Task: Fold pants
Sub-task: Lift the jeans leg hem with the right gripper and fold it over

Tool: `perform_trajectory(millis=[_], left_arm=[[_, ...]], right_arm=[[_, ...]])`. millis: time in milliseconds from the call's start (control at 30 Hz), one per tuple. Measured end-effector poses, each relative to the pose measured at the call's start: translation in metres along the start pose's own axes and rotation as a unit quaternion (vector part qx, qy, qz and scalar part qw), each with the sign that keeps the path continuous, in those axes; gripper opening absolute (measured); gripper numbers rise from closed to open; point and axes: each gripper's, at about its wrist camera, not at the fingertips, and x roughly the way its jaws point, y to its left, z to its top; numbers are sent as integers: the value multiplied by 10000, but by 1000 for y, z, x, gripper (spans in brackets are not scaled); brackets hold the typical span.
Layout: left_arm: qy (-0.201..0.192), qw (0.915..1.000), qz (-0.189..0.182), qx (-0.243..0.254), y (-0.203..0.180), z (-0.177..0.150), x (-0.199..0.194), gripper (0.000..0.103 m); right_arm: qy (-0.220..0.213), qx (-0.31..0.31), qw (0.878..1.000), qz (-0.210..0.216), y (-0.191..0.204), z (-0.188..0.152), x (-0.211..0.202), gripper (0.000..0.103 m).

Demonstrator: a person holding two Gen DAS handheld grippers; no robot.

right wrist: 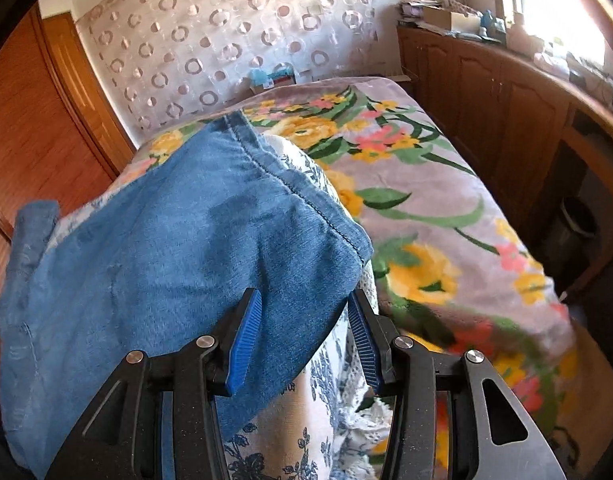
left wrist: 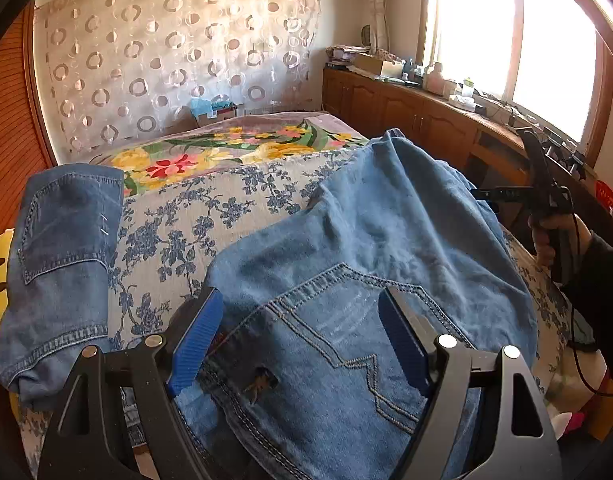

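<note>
Left wrist view: left hand-held gripper [left wrist: 300, 336] spread apart over back pocket of jeans [left wrist: 370, 240], heaped on bed [left wrist: 226, 208]. Second denim piece [left wrist: 62, 264] well apart at left. Right wrist view: right hand-held gripper [right wrist: 304, 340] also apart, hem end of jeans [right wrist: 194, 240] between pads, not pinched.

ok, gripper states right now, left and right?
Left gripper: open, fingers either side of the jeans back-pocket area, not clamped.
Right gripper: open, straddling the hem end of a jeans leg, not clamped.
</note>
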Motion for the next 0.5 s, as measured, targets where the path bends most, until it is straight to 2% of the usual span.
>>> perform_trajectory(millis=[200, 233, 300, 367, 500], left_arm=[[2, 10000, 49, -14, -2, -5, -4, 81], [1, 10000, 57, -15, -2, -6, -5, 81], [2, 10000, 69, -25, -1, -8, -7, 81], [-5, 10000, 79, -28, -1, -10, -10, 81], [-33, 9999, 94, -24, -1, -13, -14, 81]], right_arm=[[81, 308, 9992, 227, -9, 2, -3, 47], [79, 333, 9991, 247, -9, 2, -3, 44], [40, 325, 9991, 277, -7, 2, -5, 27], [-82, 177, 9997, 153, 0, 3, -9, 5], [-419, -93, 9991, 47, 13, 3, -27, 3]])
